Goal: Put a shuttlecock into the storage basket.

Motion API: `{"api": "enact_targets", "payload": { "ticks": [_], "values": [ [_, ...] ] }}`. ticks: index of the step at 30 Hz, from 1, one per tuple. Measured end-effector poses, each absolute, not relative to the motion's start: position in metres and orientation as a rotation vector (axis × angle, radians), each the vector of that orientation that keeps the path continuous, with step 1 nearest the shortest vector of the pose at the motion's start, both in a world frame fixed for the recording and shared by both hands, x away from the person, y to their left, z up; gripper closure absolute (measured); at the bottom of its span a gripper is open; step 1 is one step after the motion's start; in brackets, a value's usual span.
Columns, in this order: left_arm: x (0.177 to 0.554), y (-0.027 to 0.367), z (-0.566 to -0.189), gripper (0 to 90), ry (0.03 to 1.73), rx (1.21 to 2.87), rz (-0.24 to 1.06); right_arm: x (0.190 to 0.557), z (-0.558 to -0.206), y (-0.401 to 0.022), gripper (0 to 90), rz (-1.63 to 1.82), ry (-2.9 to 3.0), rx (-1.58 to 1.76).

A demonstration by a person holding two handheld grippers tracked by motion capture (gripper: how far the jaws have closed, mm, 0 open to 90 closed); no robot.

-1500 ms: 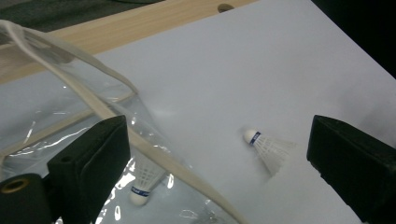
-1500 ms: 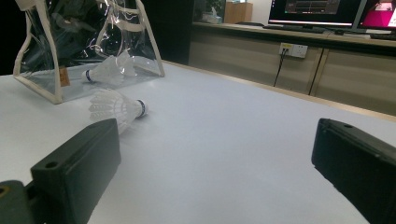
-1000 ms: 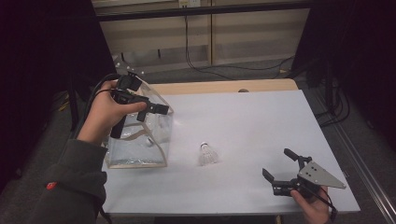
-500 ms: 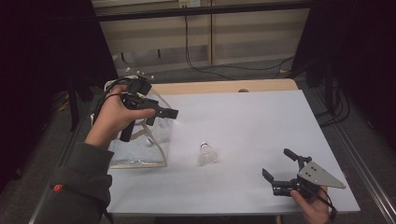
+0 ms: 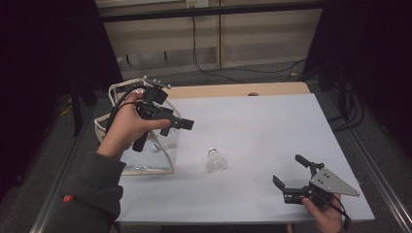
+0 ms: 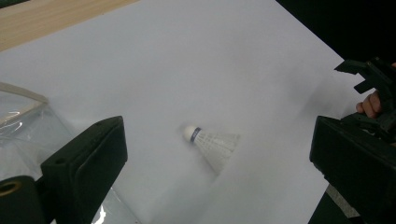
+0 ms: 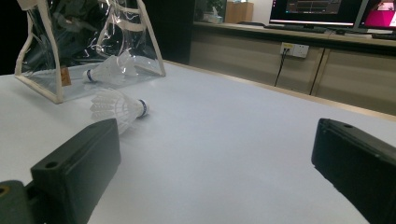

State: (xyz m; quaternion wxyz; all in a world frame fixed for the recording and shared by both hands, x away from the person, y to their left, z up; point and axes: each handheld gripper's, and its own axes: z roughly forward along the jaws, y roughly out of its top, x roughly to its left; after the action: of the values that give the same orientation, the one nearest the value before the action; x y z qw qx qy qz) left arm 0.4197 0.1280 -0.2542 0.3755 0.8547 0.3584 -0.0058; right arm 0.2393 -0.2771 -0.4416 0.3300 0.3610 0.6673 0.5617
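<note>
High view is showing the left hand-held gripper [image 5: 187,124] hanging above the bench [image 5: 252,126], jaws spread wide and gripping nothing, between the clear bag [image 5: 145,155] and the shuttlecock [image 5: 216,160]. That shuttlecock is lying on its side just right of the bag. Right hand-held gripper [image 5: 291,174] is resting low, well right of the shuttlecock, jaws also gaping empty, wrist angled inward.

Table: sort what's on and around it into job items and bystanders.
In the job:
- shuttlecock on the table
- clear bag, with a second shuttlecock inside
- left gripper, jaws open
- right gripper, jaws open

Just there:
- monitors
- floor cables
</note>
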Motion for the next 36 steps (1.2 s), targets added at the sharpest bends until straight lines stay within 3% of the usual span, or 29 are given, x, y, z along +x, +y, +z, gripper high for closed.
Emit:
{"api": "enact_targets", "payload": {
  "ticks": [36],
  "values": [
    [0.407, 0.104, -0.299, 5.9, 0.841, 2.229, -0.102, 0.239, -0.441, -0.277, 1.3, 1.471, 1.744, 0.943]
  ]
}}
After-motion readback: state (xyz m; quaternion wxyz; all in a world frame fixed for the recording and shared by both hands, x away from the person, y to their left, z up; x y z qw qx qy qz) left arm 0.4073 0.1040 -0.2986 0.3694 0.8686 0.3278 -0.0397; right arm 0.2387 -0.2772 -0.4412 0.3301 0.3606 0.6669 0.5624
